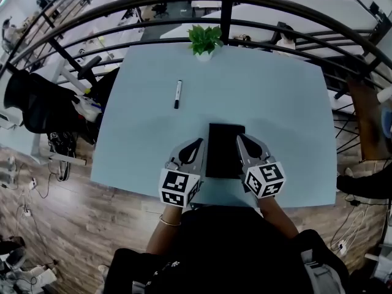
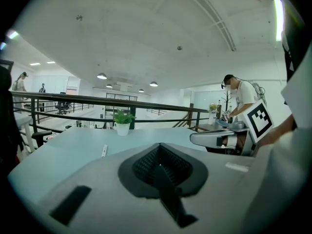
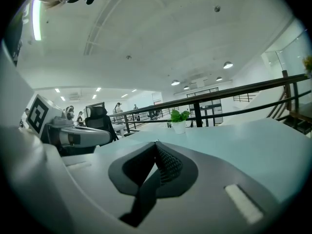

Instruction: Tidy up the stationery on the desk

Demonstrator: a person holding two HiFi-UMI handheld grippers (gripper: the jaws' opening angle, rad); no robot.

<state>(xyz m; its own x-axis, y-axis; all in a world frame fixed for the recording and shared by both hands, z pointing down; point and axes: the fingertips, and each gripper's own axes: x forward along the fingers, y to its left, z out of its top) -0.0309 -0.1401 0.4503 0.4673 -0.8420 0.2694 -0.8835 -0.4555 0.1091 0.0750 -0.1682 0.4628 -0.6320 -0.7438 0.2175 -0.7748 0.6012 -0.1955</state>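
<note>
A black-and-white marker pen (image 1: 177,94) lies on the pale blue desk (image 1: 275,90), left of centre; it also shows small in the left gripper view as the pen (image 2: 104,150). A black flat rectangular case (image 1: 225,150) lies near the desk's front edge. My left gripper (image 1: 197,143) hovers just left of the case and my right gripper (image 1: 240,138) just right of it, both above the desk. Both are shut with nothing between the jaws, as the left gripper (image 2: 158,146) and right gripper (image 3: 156,143) show close up.
A small potted plant (image 1: 205,40) stands at the desk's far edge, with a dark railing (image 1: 226,17) behind it. A black office chair (image 1: 37,106) sits off the left side. Wooden floor lies below the front edge.
</note>
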